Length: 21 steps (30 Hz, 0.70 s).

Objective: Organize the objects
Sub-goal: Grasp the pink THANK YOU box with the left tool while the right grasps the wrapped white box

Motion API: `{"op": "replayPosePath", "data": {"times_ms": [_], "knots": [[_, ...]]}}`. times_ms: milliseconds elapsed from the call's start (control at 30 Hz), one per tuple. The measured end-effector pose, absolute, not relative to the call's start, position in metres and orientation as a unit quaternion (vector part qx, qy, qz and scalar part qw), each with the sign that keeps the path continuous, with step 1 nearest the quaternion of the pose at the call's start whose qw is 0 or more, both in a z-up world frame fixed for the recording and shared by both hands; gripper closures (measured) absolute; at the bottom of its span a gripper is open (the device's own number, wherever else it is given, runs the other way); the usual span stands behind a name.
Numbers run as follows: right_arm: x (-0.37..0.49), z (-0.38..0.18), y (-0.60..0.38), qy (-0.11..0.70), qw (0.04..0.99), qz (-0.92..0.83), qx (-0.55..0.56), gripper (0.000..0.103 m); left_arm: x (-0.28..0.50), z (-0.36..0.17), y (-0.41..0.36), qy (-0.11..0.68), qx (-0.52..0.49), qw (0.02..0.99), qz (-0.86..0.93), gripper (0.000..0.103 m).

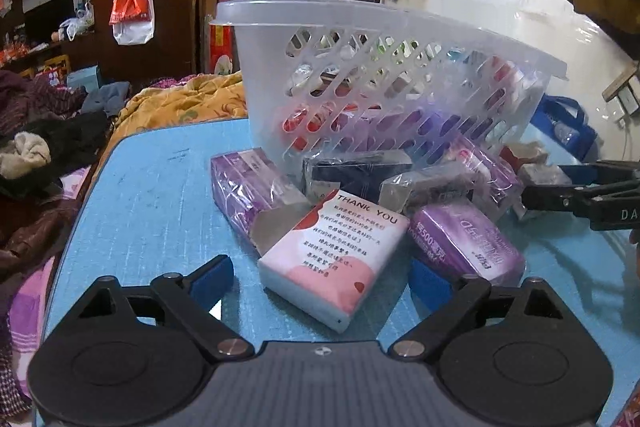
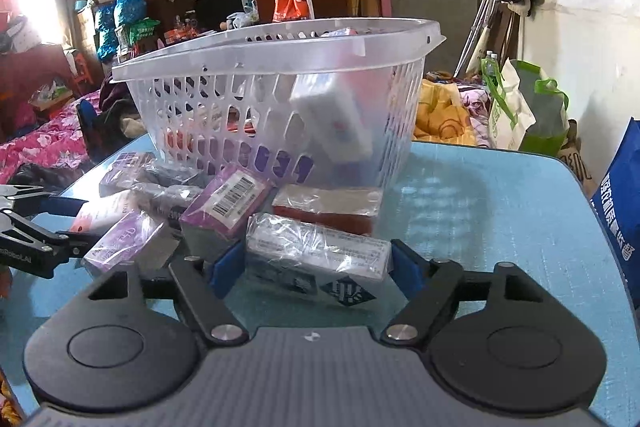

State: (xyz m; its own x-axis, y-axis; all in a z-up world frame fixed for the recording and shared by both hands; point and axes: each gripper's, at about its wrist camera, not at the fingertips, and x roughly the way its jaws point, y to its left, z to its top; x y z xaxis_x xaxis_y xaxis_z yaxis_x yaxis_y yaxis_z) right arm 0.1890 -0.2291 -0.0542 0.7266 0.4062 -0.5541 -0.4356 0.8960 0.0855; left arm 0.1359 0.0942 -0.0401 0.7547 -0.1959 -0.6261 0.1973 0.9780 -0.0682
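The blue table (image 1: 152, 195) bears a basket (image 1: 400, 39) and (seemingly wrapped) boxes (image 2: 316, 255).

My table (image 1: 152, 195) is light blue w/ faint grid lines. Basket (image 1: 400, 39) is clear whitish plastic, lattice of slots in its walls. Card box (image 1: 332, 263) is white & pink w/ red blobs, dark "THANK YOU" print. Purple packs (image 1: 468, 243) w/ white lettering; one purple box (image 2: 228, 203) carries a b/w barcode. Red box (image 2: 326, 209) too. My fingers (image 2: 228, 263): black w/ blue pads.
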Motion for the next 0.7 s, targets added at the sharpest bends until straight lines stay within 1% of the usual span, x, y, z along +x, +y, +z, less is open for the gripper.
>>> {"op": "replayPosePath", "data": {"times_ms": [100, 167, 300, 600, 700], "knots": [[0.190, -0.055, -0.231, 0.293, 0.929, 0.226, -0.019, 0.024, 0.134, -0.040, 0.090, 0.333, 0.017, 0.938, -0.098, 0.017], [0.189, -0.055, -0.231, 0.292, 0.929, 0.226, -0.018, 0.024, 0.130, -0.039, 0.089, 0.326, 0.022, 0.940, -0.101, 0.033], [0.184, -0.053, -0.234, 0.274, 0.936, 0.221, -0.015, 0.024, 0.117, -0.034, 0.092, 0.294, 0.008, 0.950, -0.101, 0.033], [0.163, -0.043, -0.246, 0.196, 0.958, 0.211, 0.009, 0.024, 0.093, -0.028, 0.109, 0.208, -0.057, 0.968, -0.130, 0.033], [0.156, -0.040, -0.247, 0.170, 0.962, 0.213, 0.012, 0.024, 0.088, -0.025, 0.113, 0.183, -0.061, 0.973, -0.130, 0.033]]}}
